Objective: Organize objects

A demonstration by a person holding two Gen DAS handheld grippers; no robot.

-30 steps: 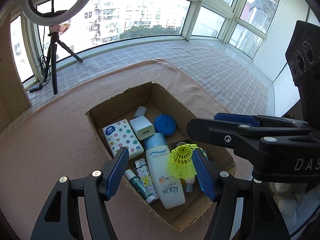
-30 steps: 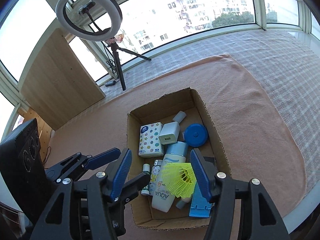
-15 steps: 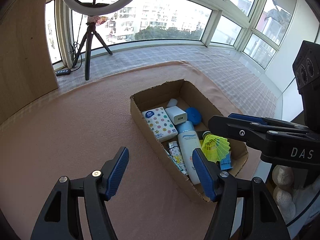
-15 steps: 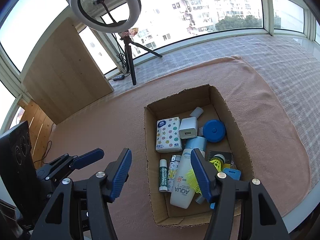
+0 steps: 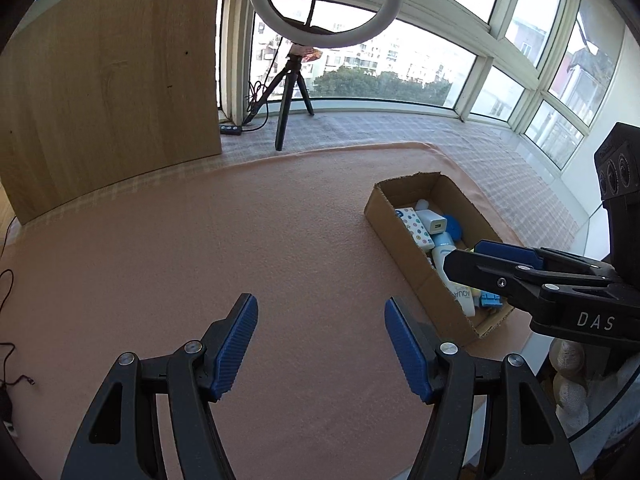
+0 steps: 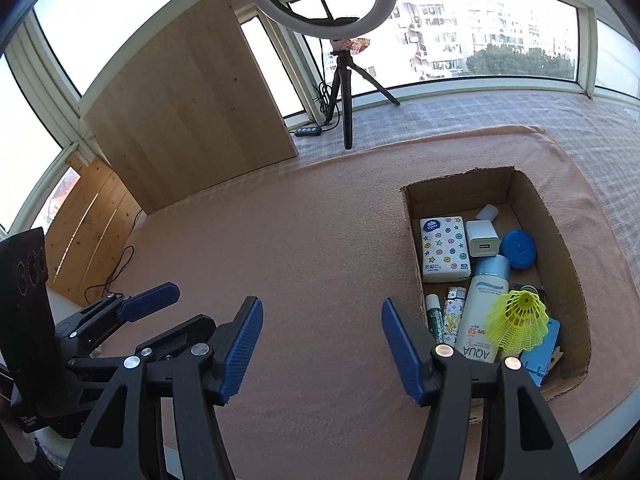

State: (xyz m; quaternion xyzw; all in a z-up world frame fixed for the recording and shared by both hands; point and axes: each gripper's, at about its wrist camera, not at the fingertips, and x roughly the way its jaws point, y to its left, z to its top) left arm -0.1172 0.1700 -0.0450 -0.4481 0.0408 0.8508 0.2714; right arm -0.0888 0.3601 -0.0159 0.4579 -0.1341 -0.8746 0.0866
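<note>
A cardboard box (image 6: 526, 200) (image 5: 384, 210) sits on the pink cloth at the right. Inside lie a yellow shuttlecock (image 6: 518, 322), a white sunscreen bottle (image 6: 482, 320), a tissue pack with coloured dots (image 6: 444, 248), a white charger (image 6: 482, 238), a blue round case (image 6: 518, 249) and several smaller items. My left gripper (image 5: 320, 344) is open over bare cloth, left of the box, with nothing between its blue pads. My right gripper (image 6: 322, 346) is open too, empty, just left of the box's near corner. In the left wrist view the right gripper (image 5: 504, 256) partly hides the box.
A ring light on a black tripod (image 6: 346, 92) stands at the back by the windows. A wooden board (image 6: 192, 100) leans at the back left. Cables (image 6: 108, 280) trail off the cloth's left edge. The table's front edge (image 6: 600, 428) runs close to the box.
Both grippers have swung left, away from the box. The yellow shuttlecock, a second ago between the right gripper's pads over the box, now lies inside it.
</note>
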